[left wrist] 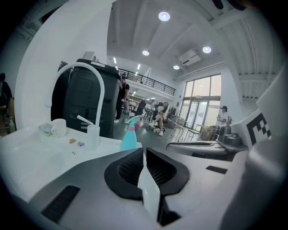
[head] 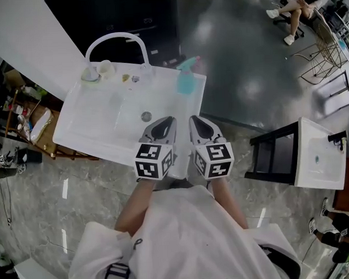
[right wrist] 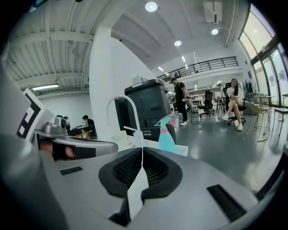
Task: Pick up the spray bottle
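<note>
The spray bottle (head: 186, 78) is teal with a pink nozzle. It stands upright on the far right corner of the white sink unit (head: 100, 138). My two grippers hover side by side over the sink's near edge, short of the bottle. The left gripper (head: 166, 122) is shut and holds nothing; the right gripper (head: 198, 121) is also shut and empty. In the left gripper view the bottle (left wrist: 129, 134) shows just above the closed left gripper (left wrist: 144, 152). The right gripper view has the bottle (right wrist: 166, 133) slightly right of the closed right gripper (right wrist: 141, 152).
A tall white arched faucet (head: 117, 41) rises at the sink's back, with a white cup (head: 105, 67) and a small pump bottle (left wrist: 92, 134) beside it. A black cabinet (head: 130, 17) stands behind. A second sink on a black frame (head: 318, 154) is at the right. A person sits far off (head: 296, 11).
</note>
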`<action>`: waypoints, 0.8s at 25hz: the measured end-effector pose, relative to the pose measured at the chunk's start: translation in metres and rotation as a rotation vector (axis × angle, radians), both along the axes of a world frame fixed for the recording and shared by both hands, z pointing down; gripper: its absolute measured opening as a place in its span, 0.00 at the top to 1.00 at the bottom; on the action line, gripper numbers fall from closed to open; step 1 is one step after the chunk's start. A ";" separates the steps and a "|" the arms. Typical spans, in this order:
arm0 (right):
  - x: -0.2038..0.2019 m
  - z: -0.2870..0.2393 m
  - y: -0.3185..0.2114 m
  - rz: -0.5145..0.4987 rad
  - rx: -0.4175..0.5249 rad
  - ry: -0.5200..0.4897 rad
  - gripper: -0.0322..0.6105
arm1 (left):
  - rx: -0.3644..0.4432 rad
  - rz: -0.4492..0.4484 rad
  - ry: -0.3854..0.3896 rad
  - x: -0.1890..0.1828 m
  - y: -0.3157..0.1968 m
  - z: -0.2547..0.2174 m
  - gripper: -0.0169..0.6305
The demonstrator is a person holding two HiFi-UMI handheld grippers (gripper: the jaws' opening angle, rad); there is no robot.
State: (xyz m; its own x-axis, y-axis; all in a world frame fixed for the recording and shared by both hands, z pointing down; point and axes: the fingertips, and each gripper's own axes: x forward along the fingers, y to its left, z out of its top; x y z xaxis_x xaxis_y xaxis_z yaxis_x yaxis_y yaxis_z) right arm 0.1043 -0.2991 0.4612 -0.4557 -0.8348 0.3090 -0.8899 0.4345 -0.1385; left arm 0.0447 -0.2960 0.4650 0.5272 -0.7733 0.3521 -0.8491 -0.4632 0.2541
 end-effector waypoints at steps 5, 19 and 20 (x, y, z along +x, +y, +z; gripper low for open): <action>0.009 0.003 -0.012 -0.022 -0.002 -0.005 0.91 | -0.004 -0.014 -0.010 0.012 -0.011 0.003 0.91; 0.017 0.009 -0.032 -0.061 -0.015 0.005 0.90 | -0.014 -0.075 -0.011 0.012 -0.028 0.006 0.91; 0.017 0.009 -0.034 -0.059 -0.014 0.007 0.90 | -0.013 -0.077 -0.010 0.011 -0.030 0.006 0.91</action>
